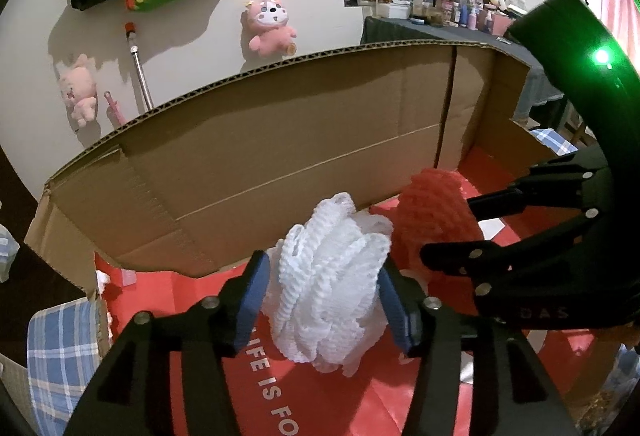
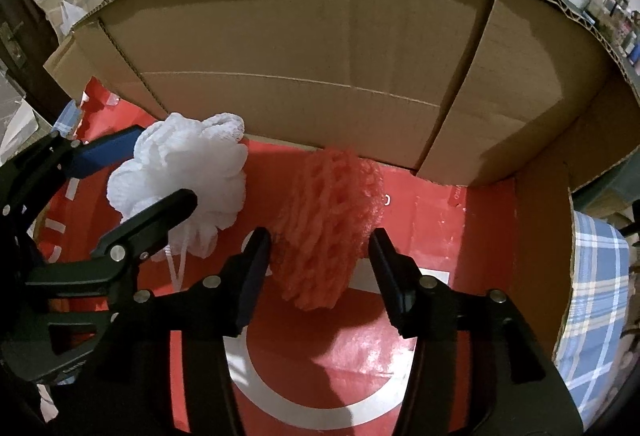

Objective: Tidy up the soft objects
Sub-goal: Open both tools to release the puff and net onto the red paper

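My left gripper (image 1: 320, 276) is shut on a white mesh bath puff (image 1: 332, 284), held just above the red floor of a cardboard box (image 1: 280, 140). My right gripper (image 2: 318, 256) is shut on a red-orange mesh puff (image 2: 328, 228), also inside the box (image 2: 320, 56), to the right of the white puff (image 2: 180, 180). In the left wrist view the red puff (image 1: 432, 216) sits behind the right gripper's black fingers (image 1: 460, 256). In the right wrist view the left gripper's fingers (image 2: 160, 216) cross in front of the white puff.
The box's tall back wall stands close ahead, its right side wall (image 2: 540, 256) beside the red puff. Blue plaid fabric (image 1: 60, 356) lies outside the box on the left, and also on the right (image 2: 600, 296). Pink plush toys (image 1: 268, 24) hang on the wall behind.
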A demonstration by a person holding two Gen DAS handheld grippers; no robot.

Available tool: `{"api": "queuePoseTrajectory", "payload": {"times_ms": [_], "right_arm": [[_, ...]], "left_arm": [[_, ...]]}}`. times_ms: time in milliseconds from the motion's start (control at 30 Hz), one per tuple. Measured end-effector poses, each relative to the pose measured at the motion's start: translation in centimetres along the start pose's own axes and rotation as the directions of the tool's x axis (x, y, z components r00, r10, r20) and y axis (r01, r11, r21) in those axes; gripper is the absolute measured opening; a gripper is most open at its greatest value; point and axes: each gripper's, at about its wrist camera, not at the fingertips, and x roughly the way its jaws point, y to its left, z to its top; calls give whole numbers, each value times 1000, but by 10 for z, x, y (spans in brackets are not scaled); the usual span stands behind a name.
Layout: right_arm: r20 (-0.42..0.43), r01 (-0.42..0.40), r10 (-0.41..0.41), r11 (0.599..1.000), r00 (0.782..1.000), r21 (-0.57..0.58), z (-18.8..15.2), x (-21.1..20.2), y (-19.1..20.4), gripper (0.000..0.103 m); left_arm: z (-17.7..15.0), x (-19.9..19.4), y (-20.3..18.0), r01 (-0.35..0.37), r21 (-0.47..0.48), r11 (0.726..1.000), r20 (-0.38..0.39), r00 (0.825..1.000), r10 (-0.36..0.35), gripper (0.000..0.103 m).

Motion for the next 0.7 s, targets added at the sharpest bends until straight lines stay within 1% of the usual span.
{"api": "queuePoseTrajectory", "payload": {"times_ms": [167, 367, 400, 500, 567, 667, 700], "right_arm": [[2, 14, -14, 1000, 1000, 4, 5, -2, 6, 58], [7, 29, -29, 1000, 1000, 7, 5, -11, 7, 60], [9, 31, -31, 999, 999, 6, 4, -14, 8, 62], [23, 46, -47, 999, 999, 8, 0, -19, 9, 65], [34, 56, -56, 998, 998, 13, 2, -24, 7, 66], [59, 60, -61, 998, 996, 21, -2, -42, 6, 66], [69, 62, -64, 998, 996, 25, -2, -47, 8, 68]], "left_arm": [[-1, 0, 4, -15, -12, 1000, 4, 1000, 15, 70], [-3, -6, 9, -25, -35, 999, 15, 1000, 25, 79], [-3, -8, 10, -24, -40, 999, 22, 999, 25, 82], [-4, -17, 11, -29, -54, 998, 44, 999, 32, 89], [-5, -26, 13, -34, -67, 997, 62, 997, 38, 91], [-7, -44, 13, -36, -91, 995, 92, 995, 44, 97], [-8, -51, 14, -38, -100, 994, 105, 993, 48, 98]]}}
